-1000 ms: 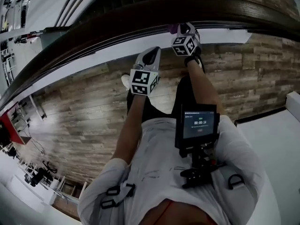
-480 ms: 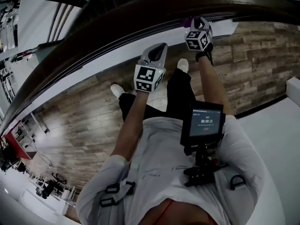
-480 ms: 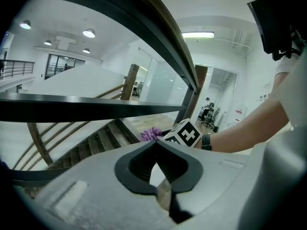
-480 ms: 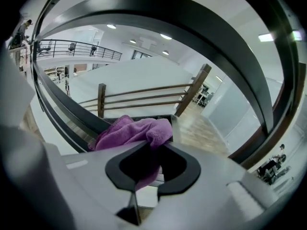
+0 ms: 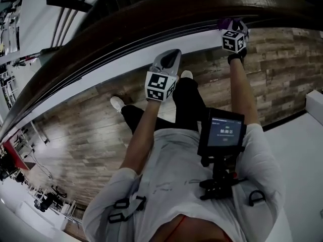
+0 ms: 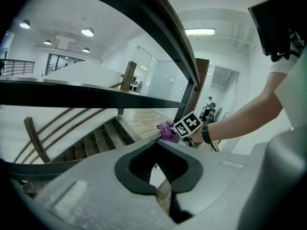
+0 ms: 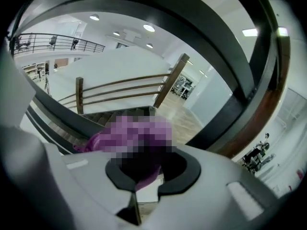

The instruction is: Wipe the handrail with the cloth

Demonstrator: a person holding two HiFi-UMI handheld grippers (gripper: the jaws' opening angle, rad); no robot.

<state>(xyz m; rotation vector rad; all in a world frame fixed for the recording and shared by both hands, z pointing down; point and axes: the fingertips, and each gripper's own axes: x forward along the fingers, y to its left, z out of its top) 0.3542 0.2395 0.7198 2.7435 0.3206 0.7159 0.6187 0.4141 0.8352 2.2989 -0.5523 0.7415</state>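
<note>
Head view: crumpled purple cloth [image 5: 223,22] seemingly touches curved wooden handrail [image 5: 151,18].

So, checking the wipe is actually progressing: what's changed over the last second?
The right gripper, shut on the purple cloth, slid rightward along the handrail, and the person's feet stepped that way too. The left gripper stayed off the rail, shut and empty; the cloth stayed gripped.

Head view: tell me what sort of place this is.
Probably a landing at the top of a staircase in a large, bright building. A curved dark wooden handrail runs above a wood-plank floor, and wooden stairs descend beyond it.
</note>
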